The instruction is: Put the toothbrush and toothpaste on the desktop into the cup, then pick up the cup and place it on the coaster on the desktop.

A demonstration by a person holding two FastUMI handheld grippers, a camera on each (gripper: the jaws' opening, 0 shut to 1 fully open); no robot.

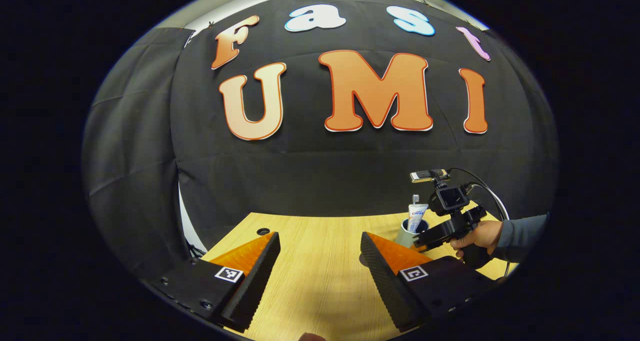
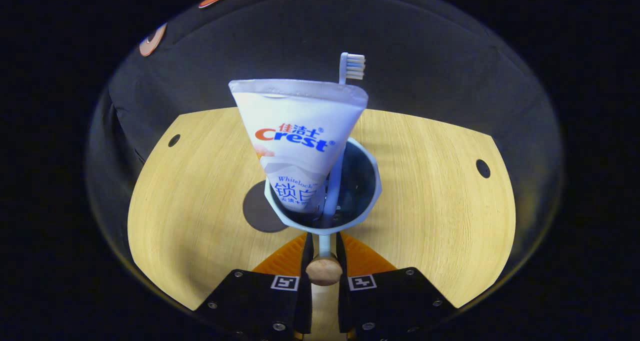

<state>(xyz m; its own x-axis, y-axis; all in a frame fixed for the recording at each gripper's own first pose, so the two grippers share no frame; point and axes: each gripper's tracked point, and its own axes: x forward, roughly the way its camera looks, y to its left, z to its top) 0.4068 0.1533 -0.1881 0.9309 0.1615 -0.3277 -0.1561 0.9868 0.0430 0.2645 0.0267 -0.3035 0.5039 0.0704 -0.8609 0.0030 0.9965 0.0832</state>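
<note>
In the right gripper view a pale blue cup (image 2: 362, 191) sits right in front of my right gripper (image 2: 322, 242), which is shut on the cup's thin handle (image 2: 324, 248) just above its wooden knob. A white toothpaste tube (image 2: 297, 131) and a toothbrush (image 2: 352, 67) stand upright in the cup. A dark round coaster (image 2: 260, 208) lies on the desktop just left of the cup, partly hidden behind it. In the left gripper view my left gripper (image 1: 320, 251) is open over bare wood, with the cup (image 1: 405, 237), toothpaste (image 1: 417, 215) and right gripper (image 1: 442, 233) far right.
The wooden desktop (image 2: 430, 196) has small dark holes near its far corners (image 2: 483, 168) (image 2: 174, 140). Black cloth walls close it in behind and at the left. A hand (image 1: 477, 236) and grey sleeve hold the right gripper.
</note>
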